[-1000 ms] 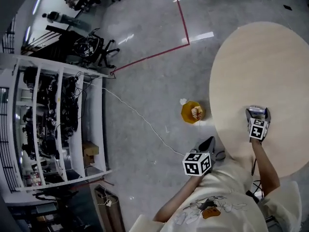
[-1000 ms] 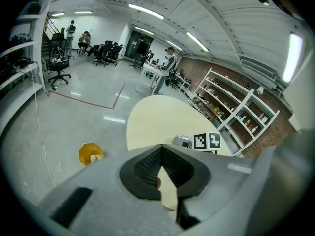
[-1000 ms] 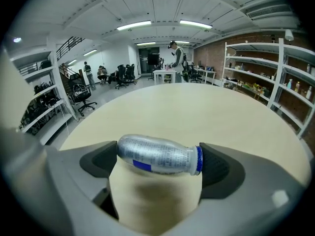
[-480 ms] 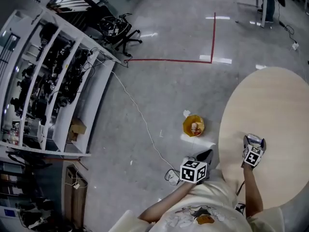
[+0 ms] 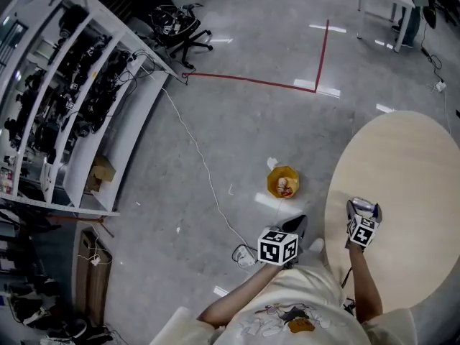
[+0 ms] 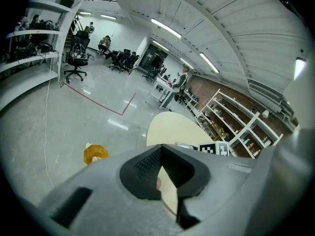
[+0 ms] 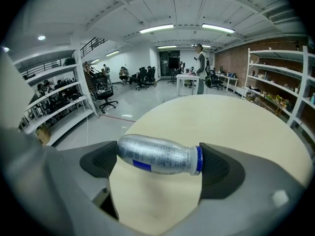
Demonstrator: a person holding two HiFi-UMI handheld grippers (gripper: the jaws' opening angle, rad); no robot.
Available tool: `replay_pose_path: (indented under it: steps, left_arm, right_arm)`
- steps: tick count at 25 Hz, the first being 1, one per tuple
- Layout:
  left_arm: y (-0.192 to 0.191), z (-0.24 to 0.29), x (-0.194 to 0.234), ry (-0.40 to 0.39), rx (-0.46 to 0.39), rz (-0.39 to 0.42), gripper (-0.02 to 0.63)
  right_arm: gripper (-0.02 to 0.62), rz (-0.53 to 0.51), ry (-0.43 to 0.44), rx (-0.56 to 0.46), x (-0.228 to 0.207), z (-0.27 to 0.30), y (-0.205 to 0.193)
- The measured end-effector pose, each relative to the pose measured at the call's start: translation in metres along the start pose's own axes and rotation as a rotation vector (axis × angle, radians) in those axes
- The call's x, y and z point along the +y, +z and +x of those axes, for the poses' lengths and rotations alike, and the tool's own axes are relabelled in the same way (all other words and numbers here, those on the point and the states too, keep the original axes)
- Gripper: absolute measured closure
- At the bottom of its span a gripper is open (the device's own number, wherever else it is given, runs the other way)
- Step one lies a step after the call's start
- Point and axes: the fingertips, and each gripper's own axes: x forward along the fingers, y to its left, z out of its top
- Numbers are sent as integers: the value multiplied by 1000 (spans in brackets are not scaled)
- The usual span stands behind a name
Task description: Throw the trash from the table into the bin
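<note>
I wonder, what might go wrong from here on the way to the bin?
The right tool grips the silver bottle only by its two ends, so it may pivot or slip out. The yellow bin stands on the floor past the table edge, small and already holding trash, so a drop may miss or bounce out.

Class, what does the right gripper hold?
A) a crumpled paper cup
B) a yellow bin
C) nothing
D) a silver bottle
D: the right gripper has its jaws closed on the ends of a silver bottle, which lies sideways between them above the table.
</note>
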Motion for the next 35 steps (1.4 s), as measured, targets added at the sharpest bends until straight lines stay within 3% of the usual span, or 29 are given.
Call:
replay_pose_path:
  steps: [16,29,35]
  left_arm:
    - [42,-40,67,-28,-69,-52,606]
    - [56,-101,165,13,-127,-90,606]
    - [55,-115,195,15,-146,-120,606]
  right_arm:
    - [67,-98,135,-27,136,-3,41]
    - [67,-192,260,-41,279,5,45]
    - [67,-213,291,-25,319,3,31]
